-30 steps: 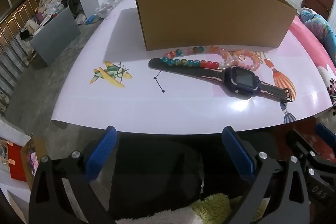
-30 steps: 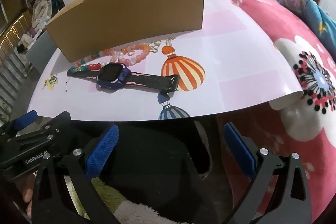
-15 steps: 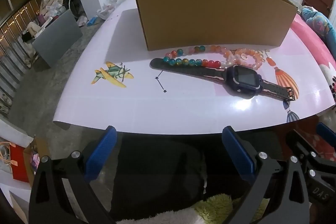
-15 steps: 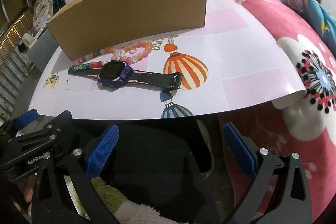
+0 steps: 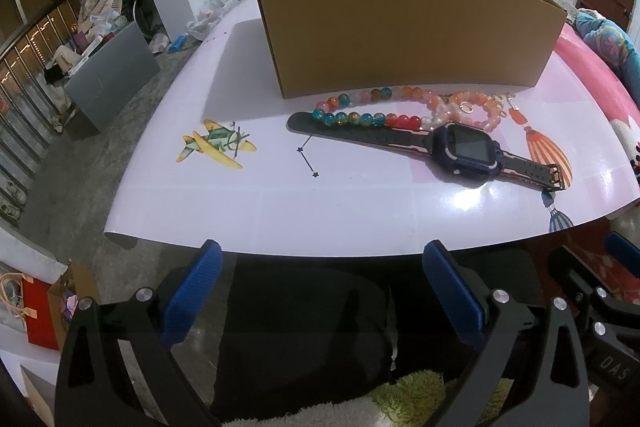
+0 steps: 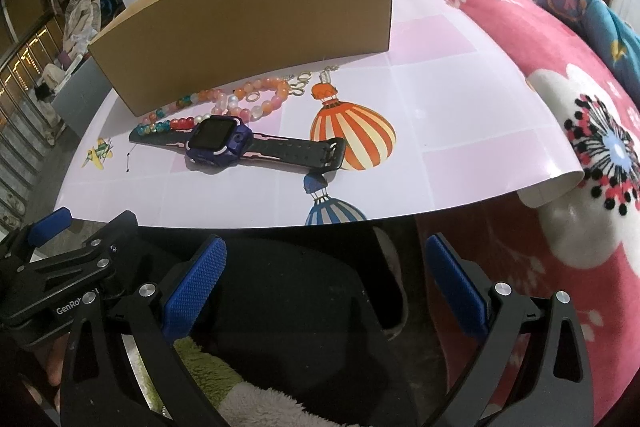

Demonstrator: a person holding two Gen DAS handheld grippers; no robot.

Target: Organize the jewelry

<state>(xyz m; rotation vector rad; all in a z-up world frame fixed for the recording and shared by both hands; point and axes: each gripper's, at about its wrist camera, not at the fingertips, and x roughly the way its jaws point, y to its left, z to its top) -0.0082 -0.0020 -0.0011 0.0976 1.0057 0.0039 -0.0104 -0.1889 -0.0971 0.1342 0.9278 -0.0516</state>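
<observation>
So, barely anything has changed over the last second: you've eased both tools a touch closer to the tabletop (image 5: pixel 360 211), and the items look slightly nearer in both wrist views. Nothing on it has moved. The left tool (image 5: pixel 320 291) has its blue pads wide apart with nothing between them, hanging short of the near edge. Same for the right tool (image 6: pixel 324 283): spread, empty, back off the edge.

The smartwatch (image 5: pixel 466 149) lies flat with its strap stretched out, and the beaded bracelet (image 5: pixel 400 107) sits just behind it, beads touching the strap at the far end. Both rest right in front of the cardboard box (image 5: pixel 400 31), outside it. I can't see inside the box from here.

Meaning for the task: I'd judge you're only in the approach, nothing sorted yet. The watch is nearest your right tool, so it looks like the easier first pick.
</observation>
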